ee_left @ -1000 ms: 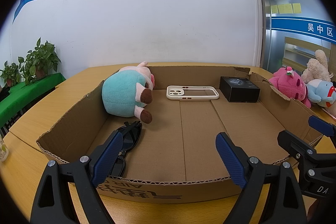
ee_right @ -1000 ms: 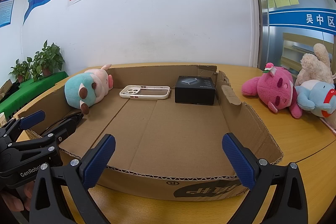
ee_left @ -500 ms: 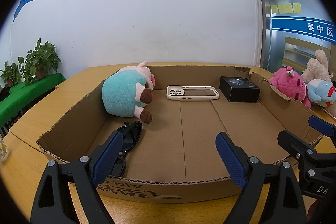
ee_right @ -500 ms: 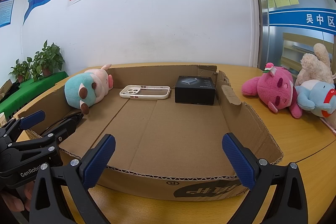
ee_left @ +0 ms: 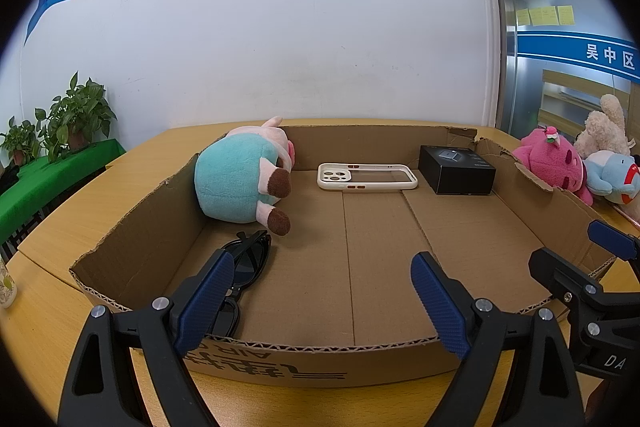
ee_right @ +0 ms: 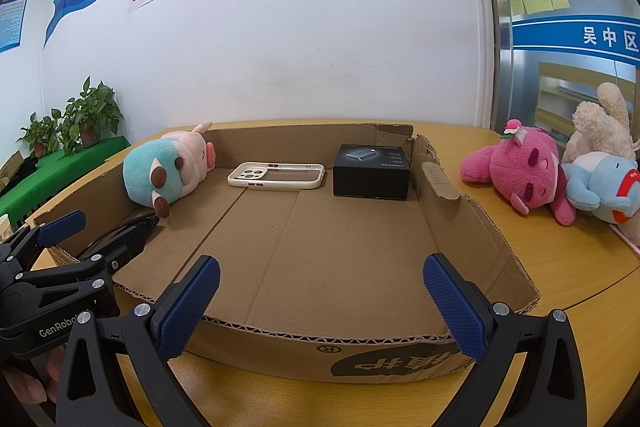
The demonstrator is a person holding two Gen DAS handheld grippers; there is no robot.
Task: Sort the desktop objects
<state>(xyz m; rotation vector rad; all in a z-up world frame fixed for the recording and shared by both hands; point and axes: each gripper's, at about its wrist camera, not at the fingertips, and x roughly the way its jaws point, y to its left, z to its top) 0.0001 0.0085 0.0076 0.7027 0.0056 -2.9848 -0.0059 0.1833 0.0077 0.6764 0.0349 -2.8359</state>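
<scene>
**Cardboard tray holds four things, three toys wait outside**

Cardboard forms a shallow tray on a wooden table, and everything else is placed against it. Inside, in the far left corner, a teal and pink stuffed toy lies on its side. Black sunglasses lie just in front of that toy, along the tray's left wall. At the middle of the far wall a white phone case lies flat, and a black box sits just beside it in the far right corner.

Outside the tray's right wall, on the table, a pink plush, a beige plush and a pale blue plush lie bunched together.

Both tools hover above the tray's near edge. Left gripper stands wide open with nothing between its blue pads. Right gripper is likewise spread wide and empty.
</scene>
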